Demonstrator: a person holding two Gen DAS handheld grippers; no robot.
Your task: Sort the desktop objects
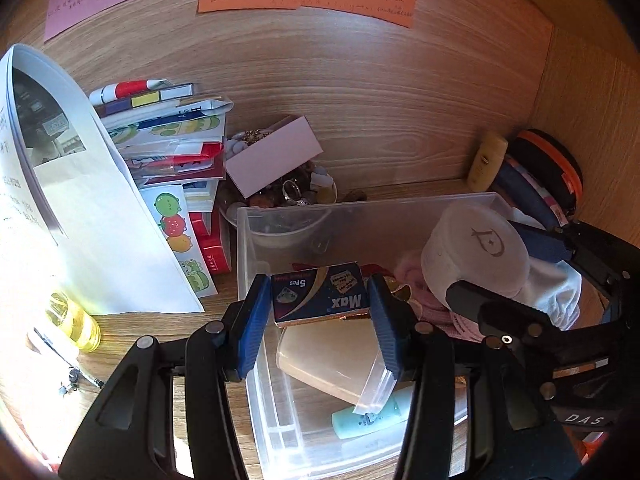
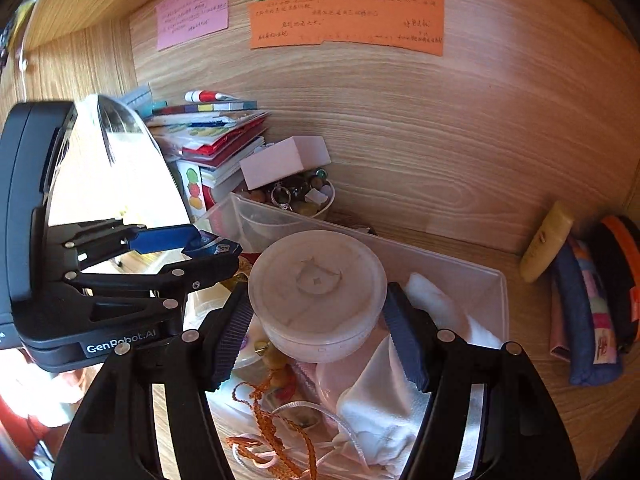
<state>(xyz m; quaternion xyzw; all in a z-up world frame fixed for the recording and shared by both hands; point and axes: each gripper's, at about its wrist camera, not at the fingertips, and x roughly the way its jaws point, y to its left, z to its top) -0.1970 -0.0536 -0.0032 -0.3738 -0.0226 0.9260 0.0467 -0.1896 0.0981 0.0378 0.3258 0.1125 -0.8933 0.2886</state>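
Left wrist cam: L gripper (image 1: 320,304) is clamped on a small dark "Max" box (image 1: 320,294), blue pads pinching both short ends, box hanging over the clear plastic bin (image 1: 248,240), roughly centre of view. At 2 o'clock from it sits the white round tub (image 1: 476,252). Right wrist cam: R gripper (image 2: 318,326) has both pads on that tub (image 2: 318,292), lid side up, also above the bin w/ white cloth (image 2: 380,400) and orange cord (image 2: 276,420) beneath at 6 o'clock. Both loads look mid-sort; whether going in or coming out, can't say. To do it well: keep the box level, squeeze steady since the grip's only on the ends, move the two grippers one at a time as they're near each other, and steer clear of the book stack (image 1: 176,140) at 10 o'clock.
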